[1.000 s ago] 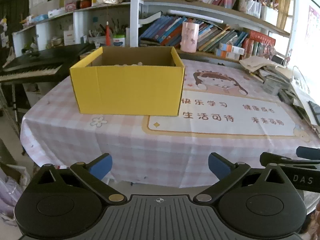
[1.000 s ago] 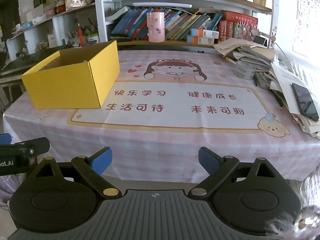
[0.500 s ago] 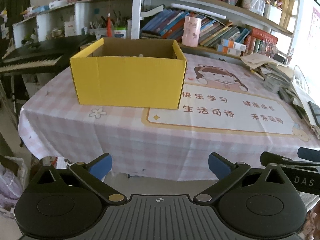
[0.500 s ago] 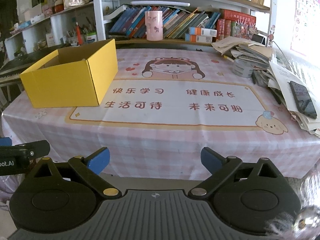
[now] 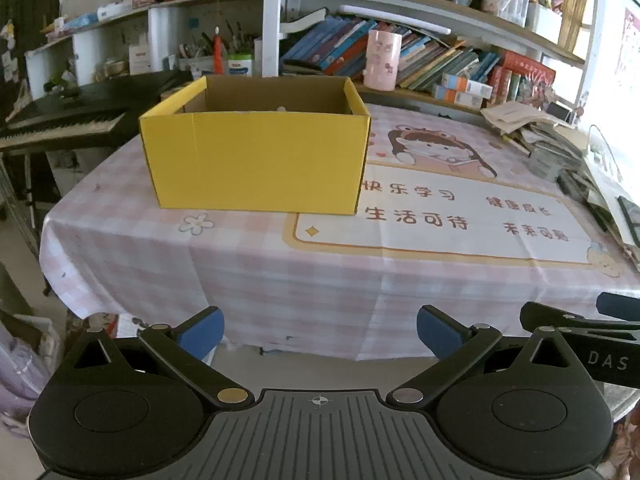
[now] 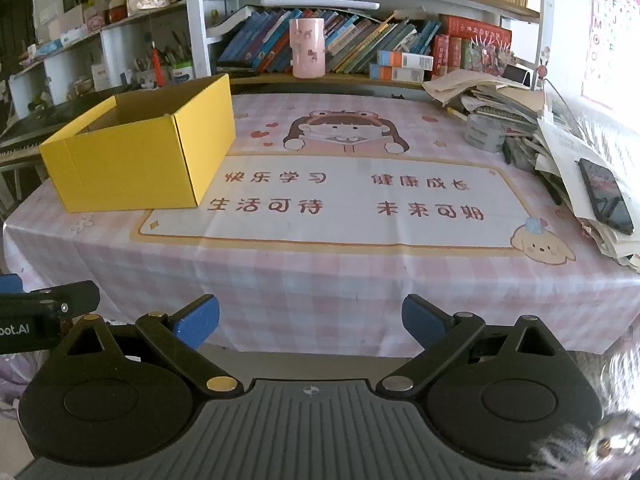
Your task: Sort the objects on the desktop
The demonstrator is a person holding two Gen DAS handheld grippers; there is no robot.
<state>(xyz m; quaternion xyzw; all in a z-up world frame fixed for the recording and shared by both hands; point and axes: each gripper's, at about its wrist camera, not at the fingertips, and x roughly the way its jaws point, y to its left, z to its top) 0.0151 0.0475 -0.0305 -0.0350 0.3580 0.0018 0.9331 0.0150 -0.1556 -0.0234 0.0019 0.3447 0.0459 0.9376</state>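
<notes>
A yellow cardboard box [image 5: 256, 160] stands open on the left of the pink checked tablecloth [image 5: 280, 272]; it also shows in the right wrist view [image 6: 136, 160]. A pale rounded bit of its contents peeks over the rim; the rest is hidden. My left gripper [image 5: 318, 330] is open and empty, held off the table's near edge. My right gripper [image 6: 310, 318] is open and empty, also off the near edge, to the right of the left one. The right gripper's side shows in the left wrist view [image 5: 580, 344].
A printed mat [image 6: 332, 196] covers the table's middle. A pile of papers, a tape roll [image 6: 486, 134] and a phone [image 6: 606, 196] crowd the right side. A bookshelf with a pink cup [image 6: 306, 48] stands behind. A keyboard piano [image 5: 68, 120] is at left.
Both grippers have pulled back and dropped a little from the table, so more of the cloth's hanging front shows. Both stayed open. Nothing on the table moved.
</notes>
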